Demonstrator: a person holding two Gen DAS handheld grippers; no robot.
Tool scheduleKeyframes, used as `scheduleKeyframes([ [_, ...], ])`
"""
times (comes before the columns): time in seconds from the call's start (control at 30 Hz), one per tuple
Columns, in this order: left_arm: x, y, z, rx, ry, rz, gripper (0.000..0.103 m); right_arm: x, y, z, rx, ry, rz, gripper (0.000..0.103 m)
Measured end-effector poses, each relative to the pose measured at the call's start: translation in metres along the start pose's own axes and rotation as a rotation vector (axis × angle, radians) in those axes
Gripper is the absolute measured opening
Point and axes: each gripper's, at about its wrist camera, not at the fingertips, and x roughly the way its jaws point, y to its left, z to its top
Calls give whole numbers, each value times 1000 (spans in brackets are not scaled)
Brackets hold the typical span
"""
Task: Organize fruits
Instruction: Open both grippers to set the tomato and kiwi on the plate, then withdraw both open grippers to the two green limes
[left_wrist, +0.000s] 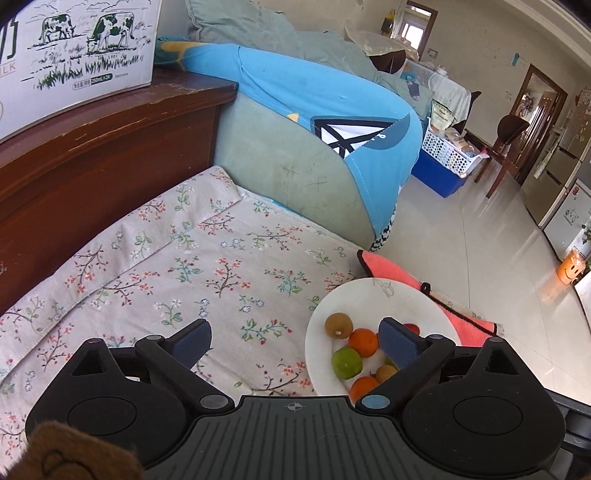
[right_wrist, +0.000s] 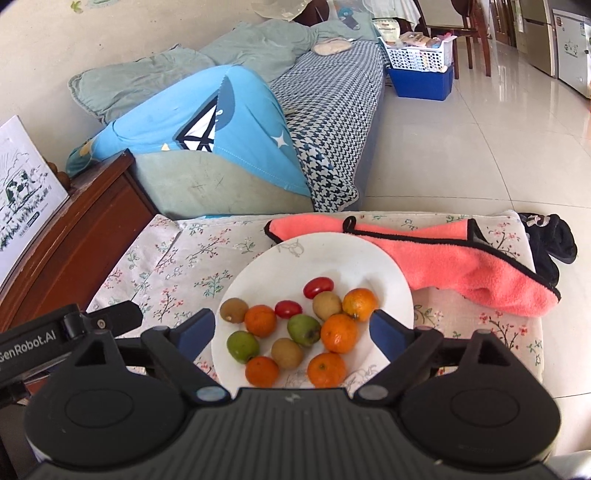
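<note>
**Fruit gathered on a white plate between open tongs**

Readable writing comes first. The black body of the left tongs, seen at the left edge of the right wrist view, carries white lettering "GenRobot.AI". Far to the left of both tongs, a white cardboard carton printed with grazing cows stands on a dark brown wooden cabinet; the letters "ILK" show on its face, and smaller print beneath is too fine to read.

The round white ceramic plate sits on the desk covered by a pale floral cloth, directly ahead of the right tongs and to the right of the left tongs. It holds five orange mandarins, two green round fruits, three brown kiwi-like fruits and two small red tomatoes, all lying close together in the near half of the plate.

Both tongs are spread wide and hold nothing. The right pair straddles the plate's near rim; the left pair has its right blue-padded fingertip over the plate and its left one above the cloth.

Beyond the plate, touching its far rim, lies a coral-pink fleece cloth with black edging. Further off is a white perforated plastic basket of packaged goods resting on a blue plastic bin.
</note>
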Motion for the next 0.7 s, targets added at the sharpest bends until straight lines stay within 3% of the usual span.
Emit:
scheduleKeyframes([
  [0.1, -8, 7, -6, 34, 14, 31, 98, -9, 4, -12, -33, 5, 22, 98],
  [0.4, -24, 19, -26, 157, 33, 124, 98, -19, 21, -46, -141, 77, 61, 98],
  [0.7, -15, 41, -33, 173, 105, 206, 98, 0, 36, -66, -213, 149, 47, 97],
])
